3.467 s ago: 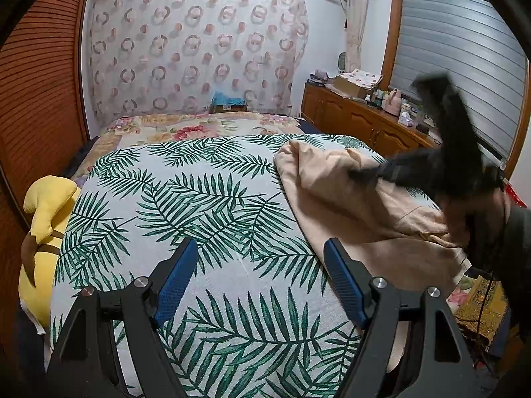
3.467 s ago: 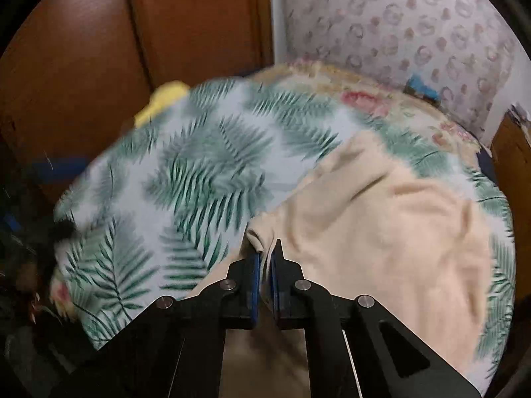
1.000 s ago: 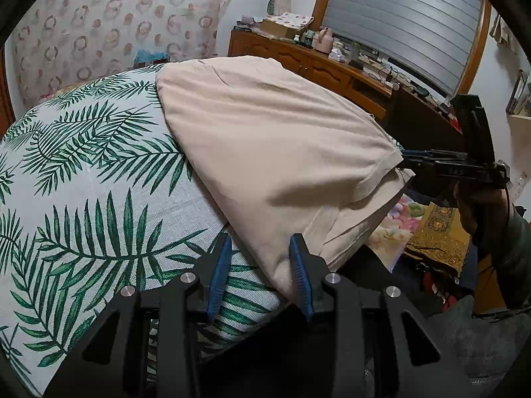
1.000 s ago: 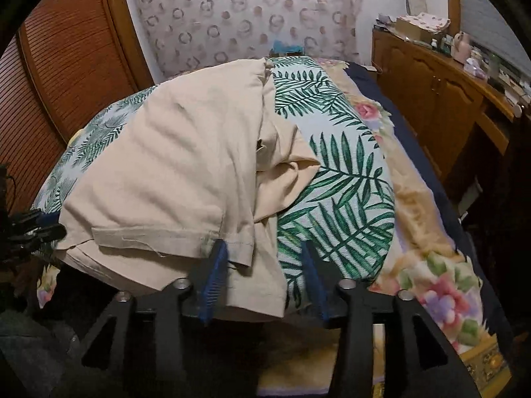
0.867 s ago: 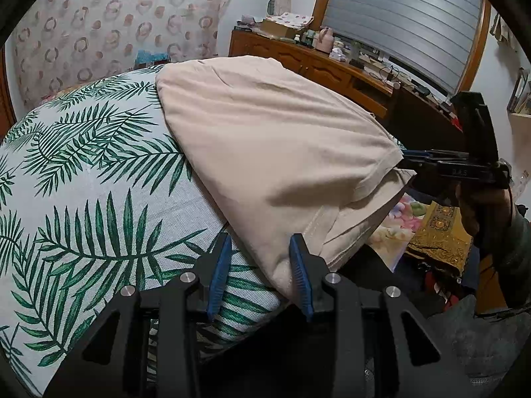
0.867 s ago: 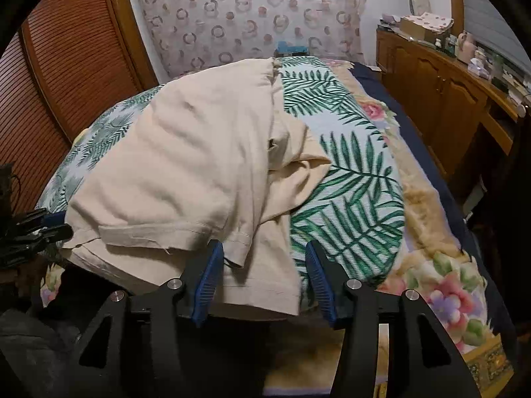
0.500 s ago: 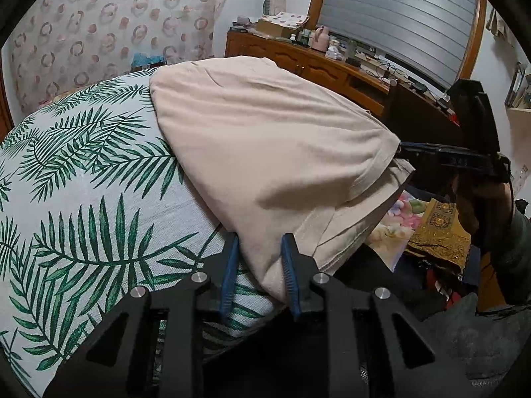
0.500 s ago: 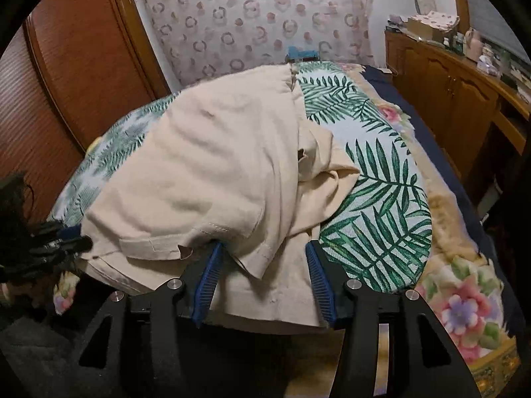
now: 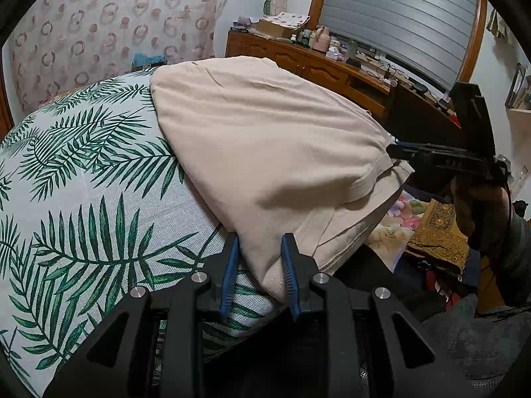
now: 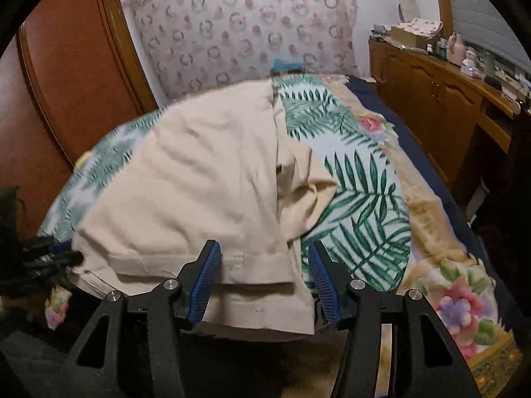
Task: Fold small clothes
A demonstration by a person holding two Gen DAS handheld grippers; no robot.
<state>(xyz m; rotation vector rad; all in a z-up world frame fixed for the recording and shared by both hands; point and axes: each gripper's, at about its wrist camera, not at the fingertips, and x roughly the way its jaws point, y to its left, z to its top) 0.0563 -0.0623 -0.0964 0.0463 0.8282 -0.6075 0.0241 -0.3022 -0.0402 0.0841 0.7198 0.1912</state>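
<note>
both grippers have slid onto the beige garment [image 9: 265, 139]: left gripper [image 9: 259, 275] jaws narrowing onto its lower-centre corner, right gripper [image 10: 265, 278] jaws widening, astride the hem.

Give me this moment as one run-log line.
left claw: closing on beige garment corner | right claw: open, astride hem | garment: half-folded on palm-print bedspread

I am working in a bedroom of a lived-in home. A bed [image 9: 83, 179] fills most of my view, spread with a palm-leaf sheet over a floral blanket [image 10: 458, 301]. Behind it hangs a curtain [image 10: 245, 30] printed with rings. A wooden sideboard [image 9: 318, 66] along the wall is crowded with bottles, boxes and small household items, under a window with a closed grey shutter [image 9: 408, 16]. A louvred wooden wardrobe door [image 10: 76, 63] stands on the other side.
</note>
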